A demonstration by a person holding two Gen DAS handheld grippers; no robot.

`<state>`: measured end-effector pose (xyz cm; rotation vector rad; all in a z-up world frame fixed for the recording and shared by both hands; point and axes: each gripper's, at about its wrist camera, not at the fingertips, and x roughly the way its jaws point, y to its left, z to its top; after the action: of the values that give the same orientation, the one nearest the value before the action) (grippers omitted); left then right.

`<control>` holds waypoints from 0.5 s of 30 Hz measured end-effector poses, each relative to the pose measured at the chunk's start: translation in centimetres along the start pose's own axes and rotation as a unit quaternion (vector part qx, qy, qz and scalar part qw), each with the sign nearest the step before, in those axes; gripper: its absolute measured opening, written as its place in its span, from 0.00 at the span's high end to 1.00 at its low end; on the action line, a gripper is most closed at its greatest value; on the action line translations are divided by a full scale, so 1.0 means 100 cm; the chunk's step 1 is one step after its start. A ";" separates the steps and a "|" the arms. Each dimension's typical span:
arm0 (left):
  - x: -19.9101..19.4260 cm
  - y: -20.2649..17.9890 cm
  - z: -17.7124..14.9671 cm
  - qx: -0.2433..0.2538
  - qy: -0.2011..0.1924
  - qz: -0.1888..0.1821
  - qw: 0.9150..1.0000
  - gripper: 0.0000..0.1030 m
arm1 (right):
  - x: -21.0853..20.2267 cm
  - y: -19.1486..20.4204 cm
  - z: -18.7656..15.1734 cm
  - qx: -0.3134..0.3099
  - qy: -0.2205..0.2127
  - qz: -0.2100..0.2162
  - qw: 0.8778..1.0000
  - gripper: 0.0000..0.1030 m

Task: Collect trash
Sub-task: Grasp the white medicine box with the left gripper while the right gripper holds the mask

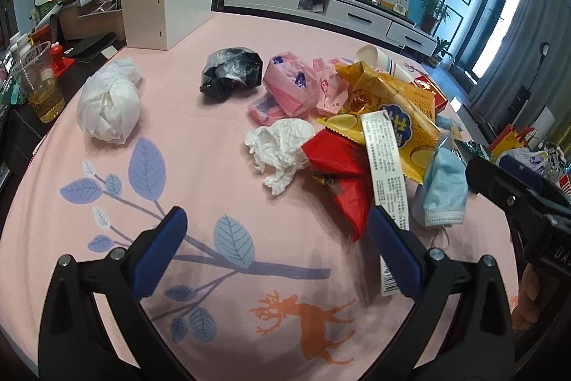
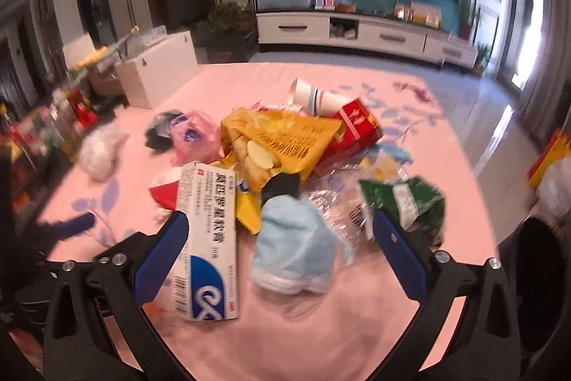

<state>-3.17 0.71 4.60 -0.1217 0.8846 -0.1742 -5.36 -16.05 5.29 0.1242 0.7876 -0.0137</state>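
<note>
plastic cup (image 1: 39,83): clear, yellow liquid at the bottom, left of the pink tablecloth (image 1: 200,188), off its edge
white box (image 1: 166,8): at the cloth's far-left edge, contents not visible
trash pile (image 1: 385,116): on the cloth, right of centre; wrappers, tissue, blue face mask (image 2: 292,249), medicine box (image 2: 208,245)
room: TV cabinet (image 1: 321,2) beyond the cloth
left gripper (image 1: 276,252): jaws wide apart, empty, above the cloth
right gripper (image 2: 280,256): jaws wide apart, straddling face mask, left finger touching medicine box

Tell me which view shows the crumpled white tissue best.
Left wrist view: the crumpled white tissue lies sharp and nearly whole beside the red wrapper. In the right wrist view it is blurred and almost entirely hidden behind the medicine box.
</note>
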 end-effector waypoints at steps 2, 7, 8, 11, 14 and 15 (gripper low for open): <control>-0.001 0.001 0.000 -0.002 -0.003 0.002 1.000 0.03 | 0.001 -0.007 0.000 0.020 0.003 -0.005 1.000 0.02; -0.005 0.002 0.001 -0.003 -0.011 -0.007 1.000 0.03 | -0.002 -0.022 0.000 0.058 -0.003 -0.016 0.998 0.02; -0.004 0.000 0.000 -0.001 -0.008 -0.010 1.000 0.03 | -0.001 -0.023 0.000 0.058 -0.004 -0.020 0.998 0.02; -0.005 -0.003 -0.001 0.007 -0.010 -0.018 1.000 0.03 | 0.000 -0.021 -0.002 0.040 -0.003 -0.035 0.999 0.02; -0.005 -0.006 -0.001 0.015 -0.014 -0.013 1.000 0.03 | 0.002 -0.022 -0.003 0.045 0.002 -0.033 0.998 0.02; -0.005 -0.007 -0.001 0.017 -0.013 -0.010 1.000 0.03 | 0.004 -0.022 -0.003 0.044 0.005 -0.029 0.999 0.02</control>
<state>-3.64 0.14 5.04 -0.1024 0.8535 -0.2062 -5.44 -18.17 4.60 0.1856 0.8004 -0.1034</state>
